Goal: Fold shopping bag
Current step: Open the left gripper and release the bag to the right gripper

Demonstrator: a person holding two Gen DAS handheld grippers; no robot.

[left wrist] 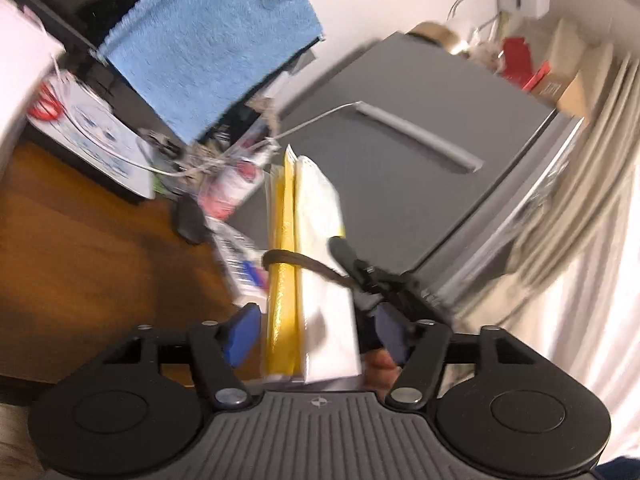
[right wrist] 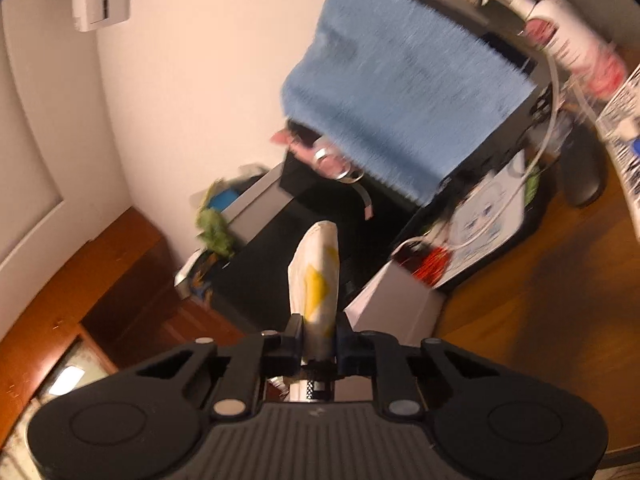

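Note:
The shopping bag (left wrist: pixel 310 280) is a thick yellow and white folded bundle, held off the surface. A black elastic band (left wrist: pixel 282 259) circles it and runs right to a black clip-like piece (left wrist: pixel 362 270). My left gripper (left wrist: pixel 315 335) has its blue pads (left wrist: pixel 241 338) set wide on either side of the bundle and is shut on it. A bit of a hand (left wrist: pixel 380 360) shows beside the right pad. In the right wrist view, a narrow white fold of bag with a yellow patch (right wrist: pixel 316 280) stands up from my right gripper (right wrist: pixel 319 346), which is shut on it.
A blue towel (left wrist: pixel 212 40) (right wrist: pixel 400 92) hangs over a black unit. Cluttered cables, packets and a white box (left wrist: pixel 100 136) lie on the wooden surface (left wrist: pixel 88 248). A grey cabinet (left wrist: pixel 400 152) and pale curtains (left wrist: pixel 580 220) are to the right. Both views are motion-blurred.

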